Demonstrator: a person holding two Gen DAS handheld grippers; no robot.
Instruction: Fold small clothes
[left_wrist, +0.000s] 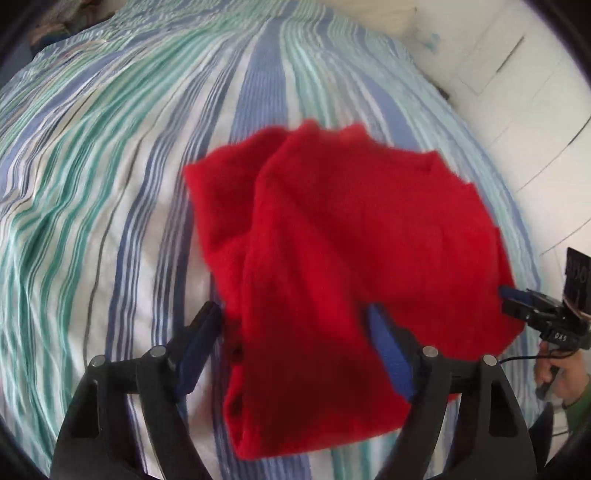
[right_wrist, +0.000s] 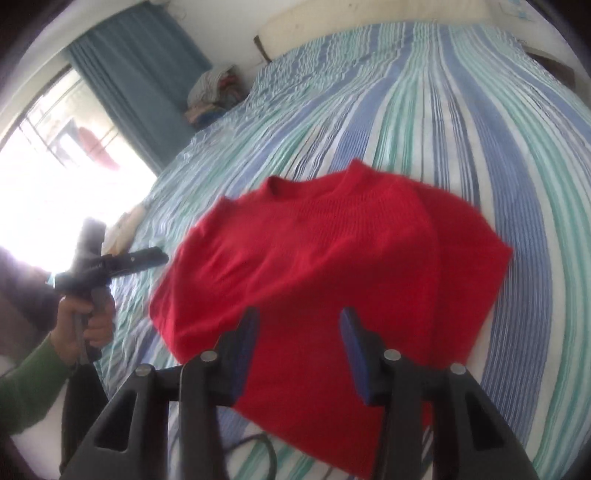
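A red knitted sweater (left_wrist: 332, 236) lies partly folded on the striped bed, its sides turned in. In the right wrist view the sweater (right_wrist: 332, 258) shows its neckline at the far edge. My left gripper (left_wrist: 291, 321) is open and empty, just above the sweater's near edge, its fingers astride the cloth. My right gripper (right_wrist: 299, 325) is open and empty over the sweater's near hem. The right gripper also shows in the left wrist view (left_wrist: 517, 295) at the sweater's right edge. The left gripper shows in the right wrist view (right_wrist: 147, 258), left of the sweater.
The bed sheet (left_wrist: 110, 184) has blue, green and white stripes and spreads all around. A pile of clothes (right_wrist: 214, 92) sits at the bed's far corner by a blue curtain (right_wrist: 136, 74) and a bright window. A white wall (left_wrist: 517, 92) is on the right.
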